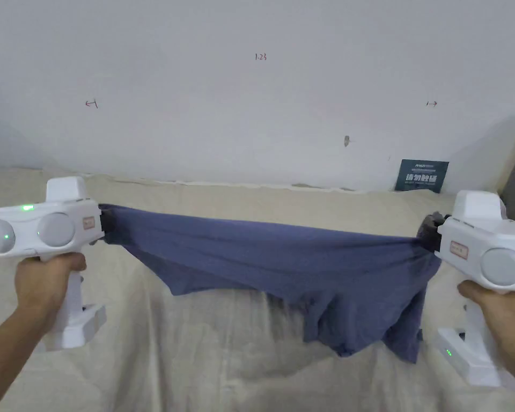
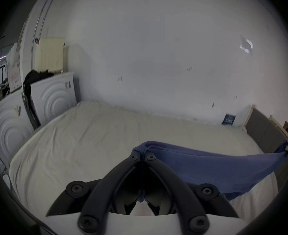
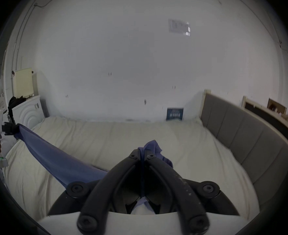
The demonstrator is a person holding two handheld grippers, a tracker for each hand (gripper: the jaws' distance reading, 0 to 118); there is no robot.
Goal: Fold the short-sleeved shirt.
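The blue shirt hangs stretched in the air above the bed, held at both ends. The left gripper, at 9 o'clock in the head view, is clenched on one end of the cloth; the right gripper, at 3 o'clock, is clenched on the other. The shirt's middle sags toward 5 o'clock, its lowest folds close over the bed sheet. A dark card leans on the wall at 2 o'clock.
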